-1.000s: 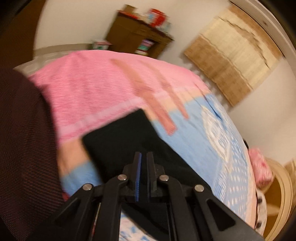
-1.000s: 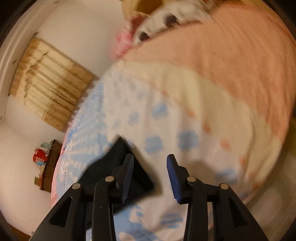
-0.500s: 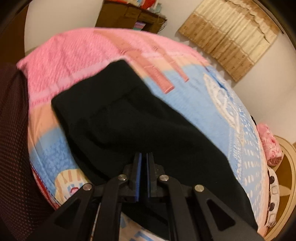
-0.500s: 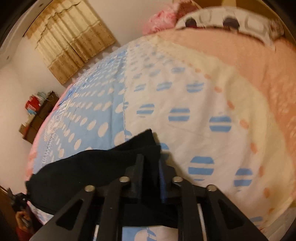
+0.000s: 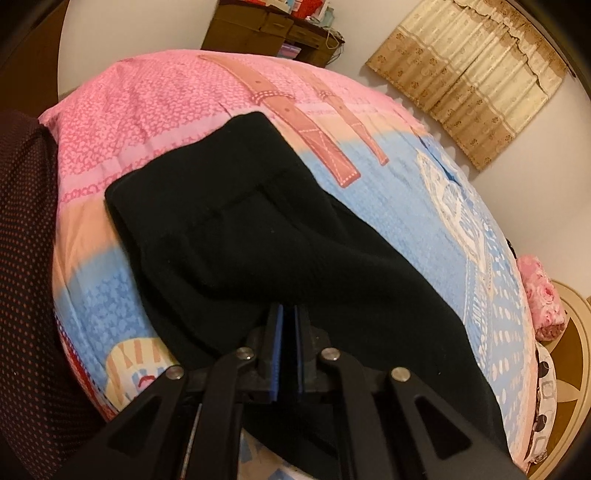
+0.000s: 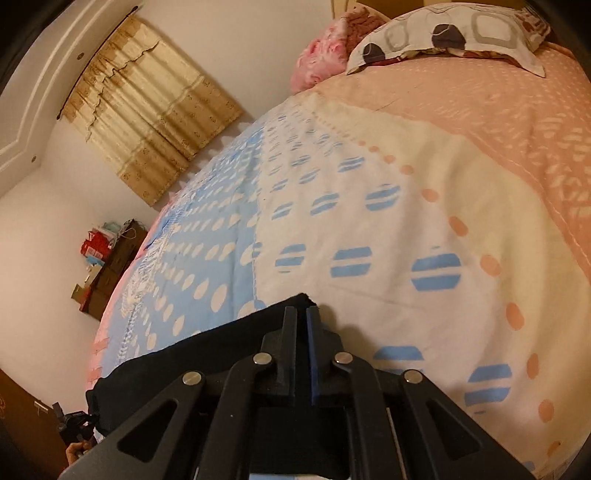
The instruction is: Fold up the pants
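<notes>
Left wrist view: black pants [image 5: 280, 236], soft, limp and light by the look, spread along the near edge of the bed [image 5: 461, 206]; your left claw [image 5: 289, 332] and right claw [image 6: 301, 332] each pinched almost closed on a near edge—grip hems, not middles.

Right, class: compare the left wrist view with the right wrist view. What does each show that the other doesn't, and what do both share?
Only the left wrist view shows the pink bedspread section with brown printed straps and the pants' wide far end. Only the right wrist view shows the spotted white pillow and the peach bedspread section. Both show the black fabric pants, the beige curtain, and a claw shut on the fabric: left claw, right claw.
</notes>
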Demonstrator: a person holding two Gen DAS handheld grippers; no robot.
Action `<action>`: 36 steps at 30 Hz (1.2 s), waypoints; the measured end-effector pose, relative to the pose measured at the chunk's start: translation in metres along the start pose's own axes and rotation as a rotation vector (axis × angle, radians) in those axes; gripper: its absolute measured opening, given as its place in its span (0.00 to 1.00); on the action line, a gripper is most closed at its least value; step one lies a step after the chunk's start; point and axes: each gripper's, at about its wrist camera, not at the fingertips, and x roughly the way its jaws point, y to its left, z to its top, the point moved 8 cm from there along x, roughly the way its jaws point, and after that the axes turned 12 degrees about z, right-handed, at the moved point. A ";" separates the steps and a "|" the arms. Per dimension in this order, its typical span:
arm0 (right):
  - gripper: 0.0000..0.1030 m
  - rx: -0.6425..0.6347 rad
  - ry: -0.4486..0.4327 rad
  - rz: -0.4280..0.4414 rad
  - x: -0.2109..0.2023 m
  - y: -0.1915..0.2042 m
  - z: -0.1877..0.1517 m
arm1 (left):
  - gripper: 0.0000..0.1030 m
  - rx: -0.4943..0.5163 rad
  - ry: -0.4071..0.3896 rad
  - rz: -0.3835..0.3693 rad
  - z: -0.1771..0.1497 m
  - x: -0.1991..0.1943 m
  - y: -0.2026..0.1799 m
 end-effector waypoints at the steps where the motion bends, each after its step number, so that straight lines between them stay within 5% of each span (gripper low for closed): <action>1: 0.05 -0.023 -0.011 -0.022 -0.003 0.004 0.001 | 0.06 0.002 0.000 0.006 0.000 -0.001 0.000; 6: 0.05 -0.231 -0.055 -0.048 -0.010 0.061 0.001 | 0.06 0.001 -0.105 0.097 0.016 -0.028 0.011; 15: 0.06 -0.293 0.244 0.345 0.110 0.215 -0.060 | 0.06 -0.034 -0.122 0.093 0.033 -0.051 0.044; 22: 0.06 -0.400 0.569 0.638 0.184 0.363 -0.185 | 0.06 -0.041 -0.083 0.017 0.038 -0.046 0.050; 30: 0.06 -0.749 0.706 0.647 0.205 0.451 -0.321 | 0.06 -0.090 -0.003 -0.090 0.041 -0.023 0.054; 36: 0.06 -0.963 0.692 0.561 0.210 0.457 -0.364 | 0.07 -0.078 0.020 -0.099 0.038 -0.019 0.062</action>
